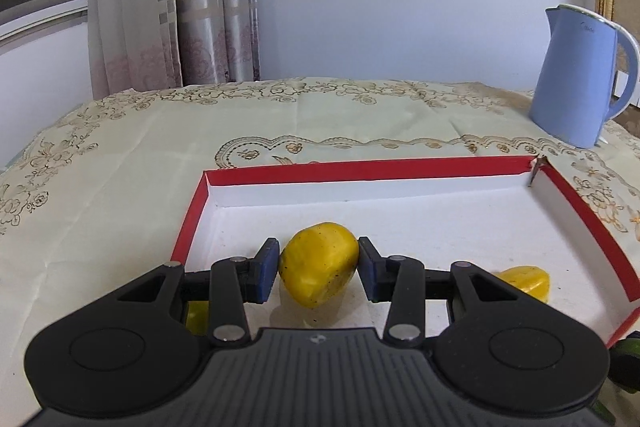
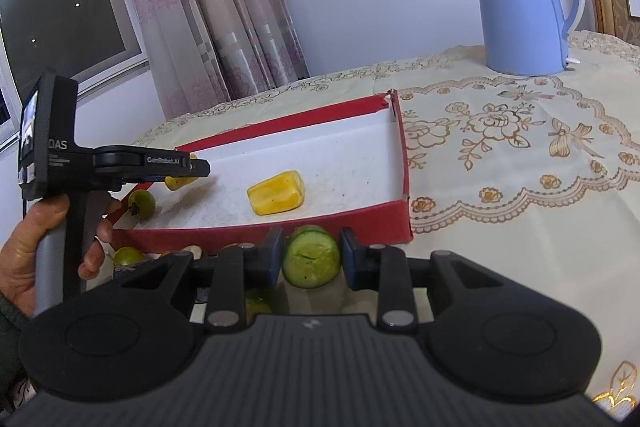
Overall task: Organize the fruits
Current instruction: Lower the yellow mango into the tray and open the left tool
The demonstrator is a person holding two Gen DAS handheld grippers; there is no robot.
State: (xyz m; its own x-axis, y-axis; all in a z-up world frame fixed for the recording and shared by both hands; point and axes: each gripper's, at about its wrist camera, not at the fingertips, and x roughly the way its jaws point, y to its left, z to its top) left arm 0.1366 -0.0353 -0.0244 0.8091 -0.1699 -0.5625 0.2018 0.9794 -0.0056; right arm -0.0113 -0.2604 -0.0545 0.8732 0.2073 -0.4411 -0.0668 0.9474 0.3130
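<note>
Between the blue pads of the left gripper (image 1: 319, 269) sits a rounded yellow fruit piece (image 1: 319, 264), resting on the white floor of the shallow red-walled cardboard box lid (image 1: 360, 169); the left pad touches its side while a thin gap shows at the right pad, so whether the jaws grip it cannot be told. Just to the right of that gripper, partly hidden behind its linkage, lies a second, blocky yellow fruit piece (image 1: 524, 281), also inside the lid. The right gripper (image 2: 311, 259) is outside the lid, just before its near red wall, with its jaws narrowed on a cut green cucumber chunk (image 2: 311, 257) whose pale end faces the camera. To the left of it, small green round fruits (image 2: 141, 203) lie by the lid's corner. Beyond both grippers stretches the cream embroidered tablecloth (image 2: 500, 155), and farthest back to the right stands a pale blue electric kettle (image 2: 520, 7).
</note>
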